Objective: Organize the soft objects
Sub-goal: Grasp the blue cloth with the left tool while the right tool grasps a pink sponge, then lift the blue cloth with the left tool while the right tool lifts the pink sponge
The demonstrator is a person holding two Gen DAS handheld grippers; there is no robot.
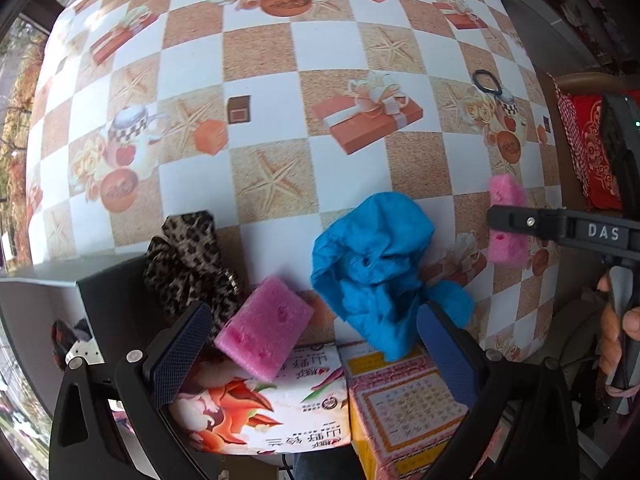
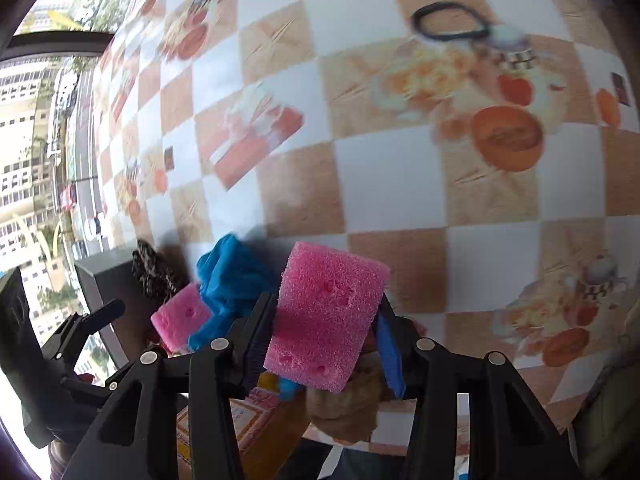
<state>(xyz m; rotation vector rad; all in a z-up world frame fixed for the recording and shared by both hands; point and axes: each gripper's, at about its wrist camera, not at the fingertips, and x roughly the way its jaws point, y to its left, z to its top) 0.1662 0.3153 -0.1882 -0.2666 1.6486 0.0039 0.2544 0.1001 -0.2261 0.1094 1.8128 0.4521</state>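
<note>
On checkered table (image 1: 264,56) | right claw (image 2: 324,320) clamps pink sponge (image 2: 328,316) | left claw (image 1: 312,344) released | blue cloth (image 1: 372,264), hair tie (image 2: 450,20) nearby

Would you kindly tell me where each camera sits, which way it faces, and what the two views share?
Left wrist: on the left gripper, facing down at the tablecloth; its open fingers frame a pink sponge, and a hand shows at right.
Right wrist: on the right gripper, facing down; its fingers grip a second pink sponge.
Shared: both sponges, blue cloth, leopard scrunchie, black hair tie.
</note>
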